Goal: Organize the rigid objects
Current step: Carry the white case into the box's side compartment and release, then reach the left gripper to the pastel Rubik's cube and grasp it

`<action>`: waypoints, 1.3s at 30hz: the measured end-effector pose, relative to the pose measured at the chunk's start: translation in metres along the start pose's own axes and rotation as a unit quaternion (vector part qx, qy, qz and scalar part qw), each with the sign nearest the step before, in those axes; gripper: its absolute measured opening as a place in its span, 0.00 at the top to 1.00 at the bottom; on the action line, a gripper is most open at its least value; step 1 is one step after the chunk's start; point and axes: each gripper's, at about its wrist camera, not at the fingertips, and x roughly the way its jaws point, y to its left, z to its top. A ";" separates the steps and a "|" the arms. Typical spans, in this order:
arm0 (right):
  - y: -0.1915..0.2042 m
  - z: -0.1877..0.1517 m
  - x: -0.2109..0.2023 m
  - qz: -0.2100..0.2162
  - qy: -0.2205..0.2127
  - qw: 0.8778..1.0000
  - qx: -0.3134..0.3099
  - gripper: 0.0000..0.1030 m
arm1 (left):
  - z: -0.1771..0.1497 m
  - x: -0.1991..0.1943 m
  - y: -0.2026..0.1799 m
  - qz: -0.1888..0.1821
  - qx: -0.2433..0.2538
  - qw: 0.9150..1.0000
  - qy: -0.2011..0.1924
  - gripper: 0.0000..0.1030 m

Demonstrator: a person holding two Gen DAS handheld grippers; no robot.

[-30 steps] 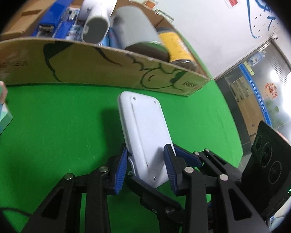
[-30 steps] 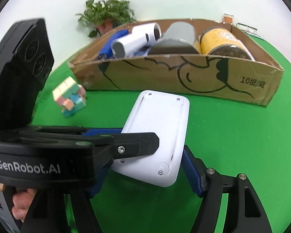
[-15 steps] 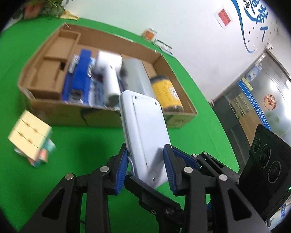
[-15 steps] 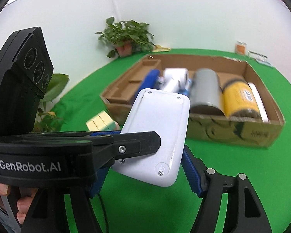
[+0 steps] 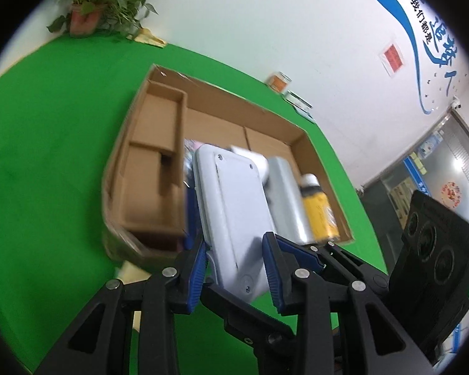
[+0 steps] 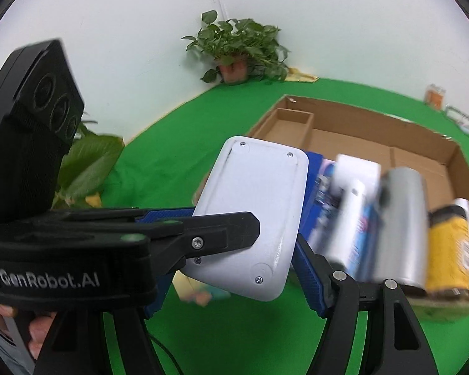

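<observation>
My left gripper [image 5: 234, 265] is shut on a flat white plastic device [image 5: 234, 212], back side up with small screws, and holds it in the air above the near edge of the cardboard box [image 5: 159, 131]. In the right wrist view the same white device [image 6: 253, 215] lies between the fingers of my right gripper [image 6: 234, 265], whose jaws stand wide around it; the left gripper's body [image 6: 78, 237] crosses in front. The box holds a grey cylinder [image 5: 287, 200], a yellow jar [image 5: 319, 215], a white bottle and blue items [image 6: 347, 212].
The box [image 6: 422, 131] has small cardboard compartments [image 5: 153, 162] at its left end. A pastel cube puzzle [image 6: 200, 293] lies on the green table under the device. Potted plants [image 6: 237, 50] stand at the back; small jars [image 5: 279, 81] sit near the wall.
Both grippers have risen with the white device and moved over the box; the view now looks down into it. The cube puzzle has dropped out of the left wrist view.
</observation>
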 end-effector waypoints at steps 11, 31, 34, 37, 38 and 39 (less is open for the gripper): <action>-0.022 0.062 0.092 0.040 0.046 0.996 0.072 0.34 | 0.069 0.037 0.050 0.047 -0.018 0.998 0.036 0.70; 0.001 -0.025 0.011 0.040 -0.075 0.995 -0.048 0.04 | -0.001 -0.018 0.058 0.073 -0.062 0.995 -0.039 0.15; 0.005 -0.059 0.005 0.089 -0.052 0.992 -0.074 0.04 | -0.020 -0.013 0.065 0.077 -0.070 0.994 -0.015 0.15; 0.005 -0.086 0.025 0.093 -0.003 0.993 -0.077 0.05 | -0.038 -0.002 0.080 0.070 -0.098 0.993 0.011 0.15; 0.006 -0.090 0.034 0.092 0.014 0.992 -0.083 0.08 | -0.043 0.005 0.088 0.053 -0.115 0.992 0.024 0.15; 0.006 -0.090 0.045 0.088 0.030 0.992 -0.090 0.19 | -0.046 0.010 0.095 0.033 -0.128 0.991 0.031 0.16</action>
